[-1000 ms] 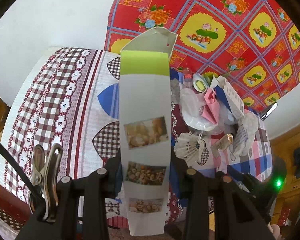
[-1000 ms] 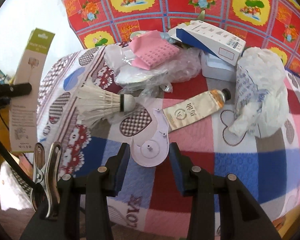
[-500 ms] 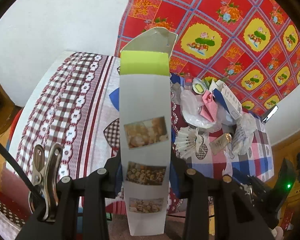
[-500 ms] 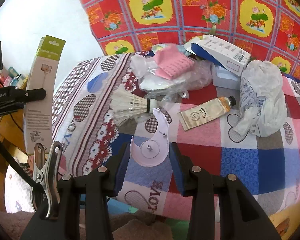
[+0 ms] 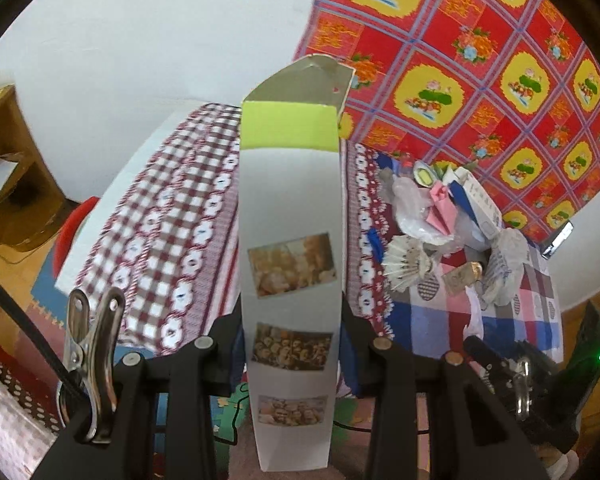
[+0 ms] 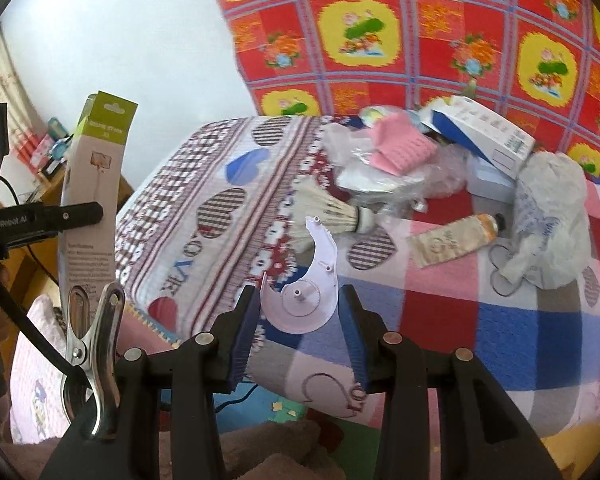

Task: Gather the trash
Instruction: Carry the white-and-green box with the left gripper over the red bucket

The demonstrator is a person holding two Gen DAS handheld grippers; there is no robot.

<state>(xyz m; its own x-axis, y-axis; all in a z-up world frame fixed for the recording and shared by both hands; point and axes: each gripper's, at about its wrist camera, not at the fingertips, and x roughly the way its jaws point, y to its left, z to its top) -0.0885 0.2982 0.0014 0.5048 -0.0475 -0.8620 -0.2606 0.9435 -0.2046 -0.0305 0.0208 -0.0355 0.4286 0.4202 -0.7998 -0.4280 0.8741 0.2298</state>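
Note:
My left gripper is shut on a tall white carton with a green top band and food photos, held upright off the bed. The same carton shows at the left edge of the right wrist view. A curved lilac plastic shell is clamped between the pads of my right gripper, lifted off the quilt. On the bed lies a trash pile: a shuttlecock, a cream tube, a crumpled white bag, a blue and white box and pink paper.
The patchwork quilt covers the bed, with its near edge just ahead of both grippers. A red and yellow flowered cloth hangs on the wall behind. A wooden shelf stands at the left, and a coloured floor mat lies below.
Both grippers have drawn back from the bed and risen, each keeping its grip. The trash pile looks smaller and farther, and the floor and bed edge have come into view.

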